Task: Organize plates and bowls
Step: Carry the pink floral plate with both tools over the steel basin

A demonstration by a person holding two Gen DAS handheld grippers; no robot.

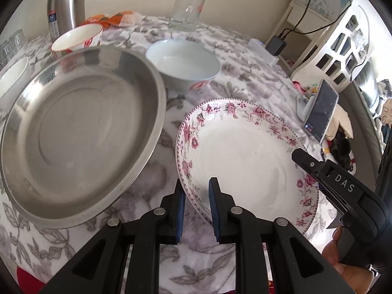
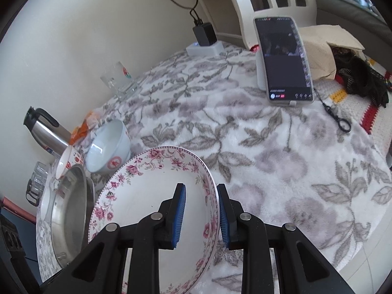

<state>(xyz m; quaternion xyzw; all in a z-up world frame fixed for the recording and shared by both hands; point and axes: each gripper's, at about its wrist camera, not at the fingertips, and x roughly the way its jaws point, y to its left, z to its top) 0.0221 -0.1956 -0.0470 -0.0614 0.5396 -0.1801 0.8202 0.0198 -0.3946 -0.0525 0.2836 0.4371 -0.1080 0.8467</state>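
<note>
A white plate with a pink floral rim (image 1: 245, 152) (image 2: 137, 196) hangs between both grippers, slightly tilted and seemingly just off the cloth. My left gripper (image 1: 196, 187) is shut on its near left rim. My right gripper (image 2: 201, 188) (image 1: 306, 164) is shut on the opposite rim. A large steel plate (image 1: 80, 132) (image 2: 71, 220) lies to the left. Behind it stand a white bowl with a red mark (image 1: 182, 63) (image 2: 107, 147), a red-rimmed bowl (image 1: 77, 38) (image 2: 67, 161) and a third white bowl (image 1: 12, 78), cut by the frame edge.
A floral cloth (image 2: 269, 161) covers the table. A steel thermos (image 1: 65, 5), an orange packet (image 1: 115, 18) and a glass (image 1: 187, 12) stand by the wall. A phone on a stand (image 2: 284, 58) and a plugged-in charger (image 2: 204, 35) are at the right, near a white basket (image 1: 343, 39).
</note>
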